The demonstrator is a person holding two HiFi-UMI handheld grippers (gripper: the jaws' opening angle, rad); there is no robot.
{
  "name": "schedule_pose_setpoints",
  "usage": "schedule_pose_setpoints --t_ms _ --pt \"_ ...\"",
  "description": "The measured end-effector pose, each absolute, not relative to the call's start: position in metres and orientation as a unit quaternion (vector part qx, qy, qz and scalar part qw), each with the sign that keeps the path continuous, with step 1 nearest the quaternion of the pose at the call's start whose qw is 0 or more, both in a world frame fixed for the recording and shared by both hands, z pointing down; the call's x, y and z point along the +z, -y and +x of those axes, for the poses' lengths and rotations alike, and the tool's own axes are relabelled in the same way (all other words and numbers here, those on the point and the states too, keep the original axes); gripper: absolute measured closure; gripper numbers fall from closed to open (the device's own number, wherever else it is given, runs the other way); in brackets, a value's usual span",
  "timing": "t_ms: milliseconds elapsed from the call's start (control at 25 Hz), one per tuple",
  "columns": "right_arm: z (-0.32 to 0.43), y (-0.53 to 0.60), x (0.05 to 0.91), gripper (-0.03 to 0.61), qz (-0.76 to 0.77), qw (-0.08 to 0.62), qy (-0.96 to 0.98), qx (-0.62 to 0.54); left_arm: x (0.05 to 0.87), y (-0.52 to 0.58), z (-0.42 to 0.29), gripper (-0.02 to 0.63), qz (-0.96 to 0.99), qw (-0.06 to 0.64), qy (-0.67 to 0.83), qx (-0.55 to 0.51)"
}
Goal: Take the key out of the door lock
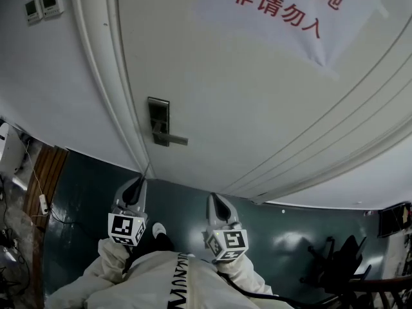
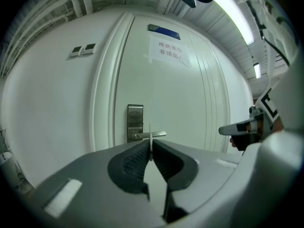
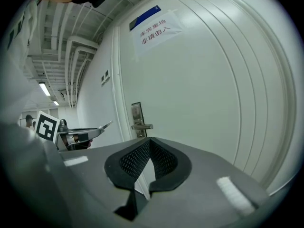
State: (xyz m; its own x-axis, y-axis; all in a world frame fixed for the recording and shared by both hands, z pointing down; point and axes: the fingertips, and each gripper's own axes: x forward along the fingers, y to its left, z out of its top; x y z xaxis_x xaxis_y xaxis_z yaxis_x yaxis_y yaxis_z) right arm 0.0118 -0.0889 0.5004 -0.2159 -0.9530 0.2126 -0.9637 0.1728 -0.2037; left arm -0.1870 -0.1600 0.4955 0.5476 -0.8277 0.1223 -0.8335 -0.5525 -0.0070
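A white door carries a metal lock plate [image 1: 158, 120] [image 2: 135, 120] [image 3: 137, 112] with a lever handle [image 1: 172, 139] [image 2: 154, 135] [image 3: 142, 126]. My left gripper [image 1: 142, 180] [image 2: 151, 150] hangs in the air, back from the door and below the lock, shut on a thin key [image 1: 147, 170] [image 2: 150, 137] [image 3: 107, 124]. The key sticks out past the fingertips and is clear of the lock. My right gripper [image 1: 215, 199] [image 3: 149, 141] is beside it on the right, shut with nothing between its pads.
A paper sign [image 1: 290, 8] with red characters is taped high on the door. Wall switches [image 1: 42, 4] sit left of the door frame. A wooden cabinet [image 1: 45, 172] with cables stands at the left, and dark chairs [image 1: 338, 259] at the lower right.
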Motion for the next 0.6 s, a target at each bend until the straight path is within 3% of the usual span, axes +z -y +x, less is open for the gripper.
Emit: schedule_pose_setpoints --t_ms 600 --pt "0.066 -0.031 0.503 0.578 0.596 -0.021 0.789 0.148 0.479 0.014 -0.132 0.591 0.864 -0.006 0.499 0.061"
